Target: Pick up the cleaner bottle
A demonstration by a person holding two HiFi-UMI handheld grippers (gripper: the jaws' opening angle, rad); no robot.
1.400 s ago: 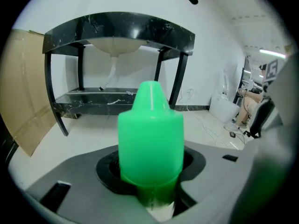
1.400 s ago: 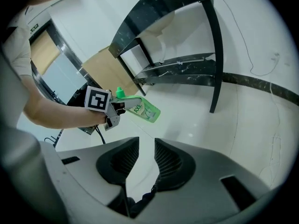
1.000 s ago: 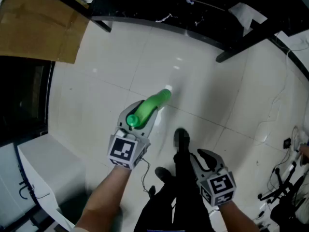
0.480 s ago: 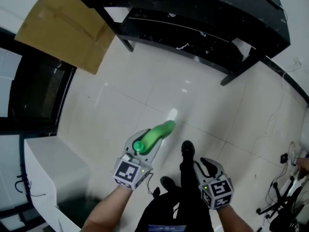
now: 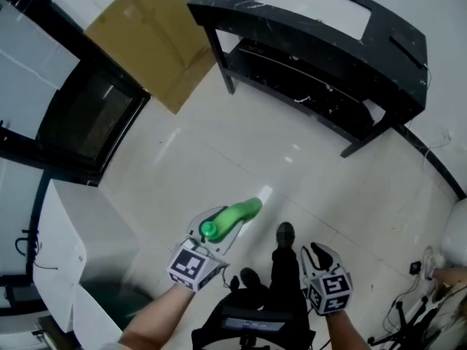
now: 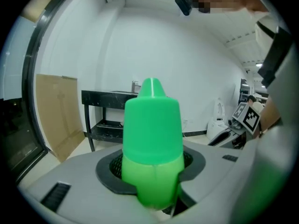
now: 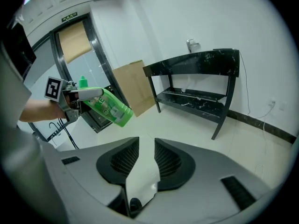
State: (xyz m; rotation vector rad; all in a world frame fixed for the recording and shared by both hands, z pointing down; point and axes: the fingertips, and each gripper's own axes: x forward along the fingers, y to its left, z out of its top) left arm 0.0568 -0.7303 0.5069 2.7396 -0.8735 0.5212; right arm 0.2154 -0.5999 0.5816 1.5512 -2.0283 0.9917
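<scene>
Cleaner bottle in left gripper; right gripper narrow, empty; black table beyond

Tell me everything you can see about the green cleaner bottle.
The cleaner bottle is bright green plastic: an opaque cap with a pointed tip, and a paler, see-through body with a label too small to read. It hangs tilted above the floor, cap uppermost, body slanting down. Only the left gripper touches it, clamped just below the cap.
</scene>
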